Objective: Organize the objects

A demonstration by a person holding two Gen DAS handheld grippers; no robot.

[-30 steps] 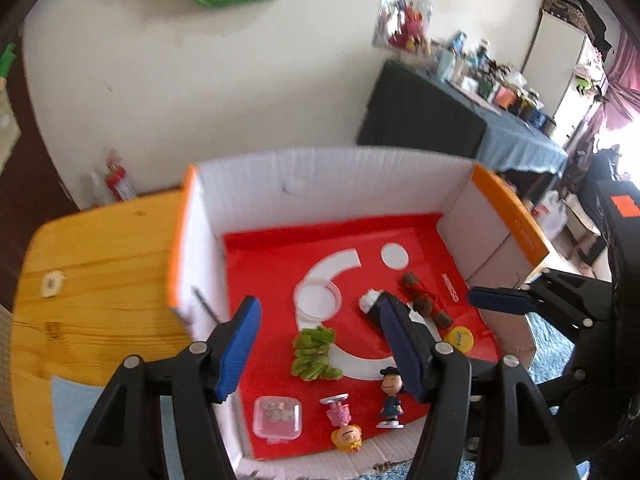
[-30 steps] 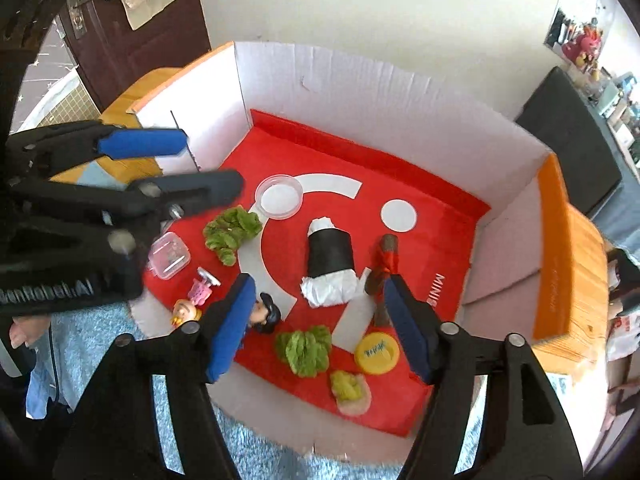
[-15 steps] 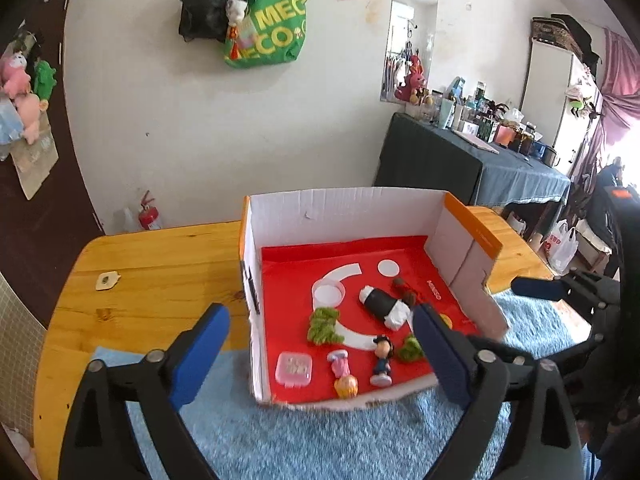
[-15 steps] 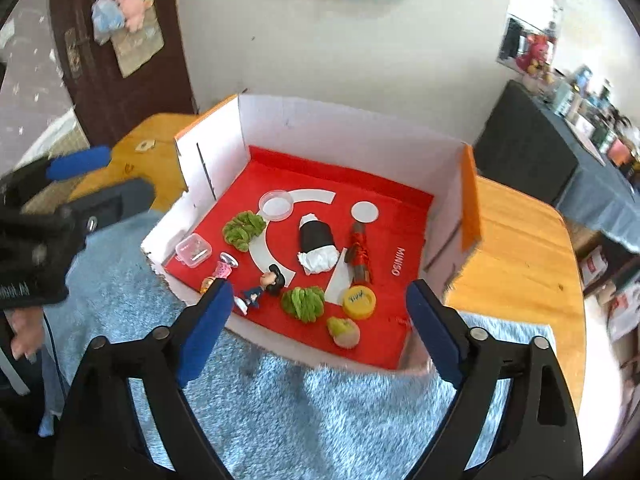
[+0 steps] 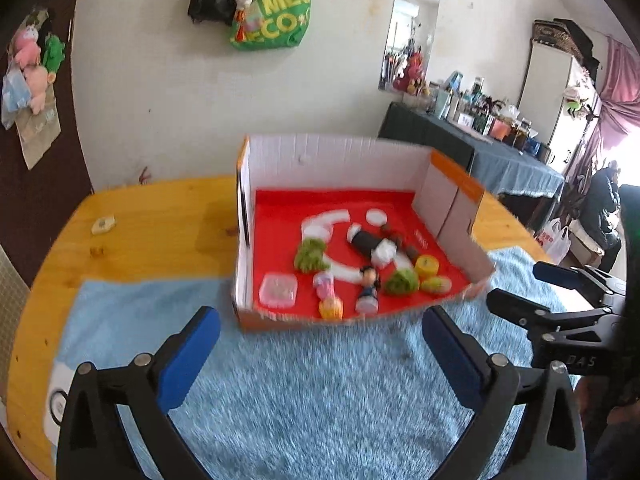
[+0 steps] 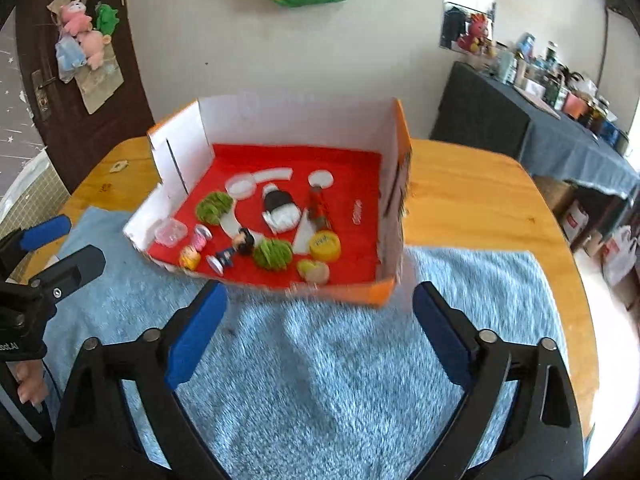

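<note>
A round wooden tabletop point(image 6: 472, 192) was seen, its near half covered by a blue fluffy mat point(image 6: 320, 368). On the far edge of the mat, reaching onto bare wood, stood an open cardboard box point(image 6: 288, 120) with white walls, orange edges and a red floor.

Compared with a second earlier, both grippers had been drawn well back and out of the box: then their fingers had hung directly over the red floor, and now only mat lay between them. The left gripper point(image 5: 320, 344) was held spread wide with nothing between its blue pads, and the right gripper point(image 6: 320, 320) was likewise spread and empty. Nothing had been carried out; the contents lay in the same places. This was judged to be a retreat for a fresh overview, with the sorting either not begun or between picks.

Inside the box, the largest item, a black-and-white wrapped roll point(image 6: 280, 208), lay near the centre. Two green leafy pieces point(image 6: 214, 207) point(image 6: 273, 254) lay to the left and toward the near edge. A yellow cap point(image 6: 325, 245), a dark red tube point(image 6: 320, 210), a clear lidded dish point(image 6: 240, 186), a small clear case point(image 6: 171, 232) at the near left corner, and small figurines point(image 6: 234, 250) along the near edge were also noted.
</note>
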